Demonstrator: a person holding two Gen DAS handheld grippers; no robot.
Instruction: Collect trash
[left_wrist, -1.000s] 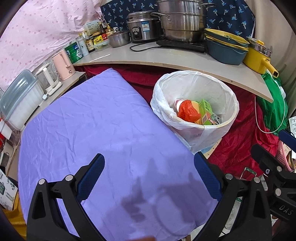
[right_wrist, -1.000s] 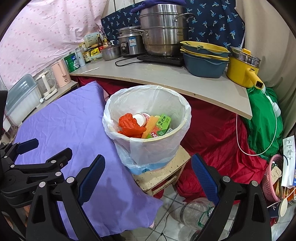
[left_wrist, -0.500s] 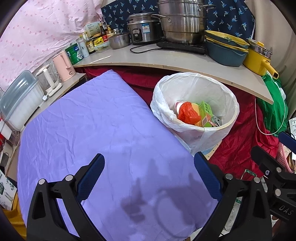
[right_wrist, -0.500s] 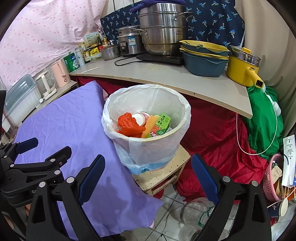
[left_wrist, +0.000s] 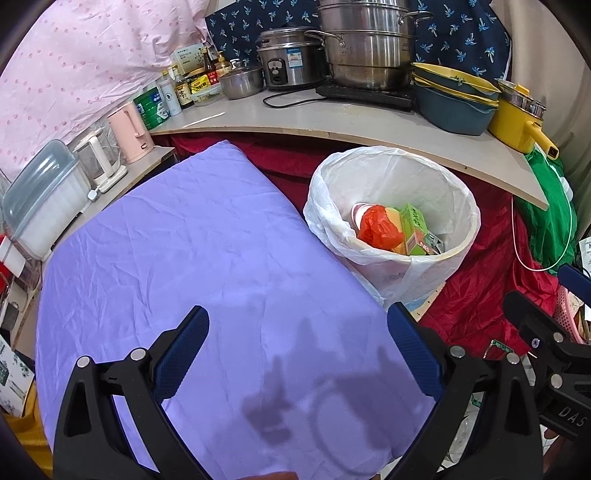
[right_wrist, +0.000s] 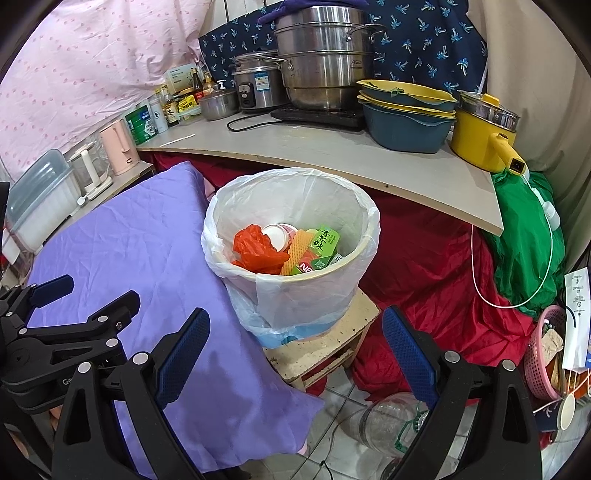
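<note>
Purple cloth (left_wrist: 207, 266) covers the bench; beside it, a white-lined round bin (right_wrist: 295, 295) on a wooden stool (right_wrist: 325, 347) holds orange and green trash. Left claw (left_wrist: 297, 352) and right claw (right_wrist: 295, 347) both gape wide, holding nothing.

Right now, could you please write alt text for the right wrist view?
A white-lined trash bin on a low wooden stool holds an orange bag and green carton, beside a purple-covered table. The right hand-held gripper is open and empty.
</note>
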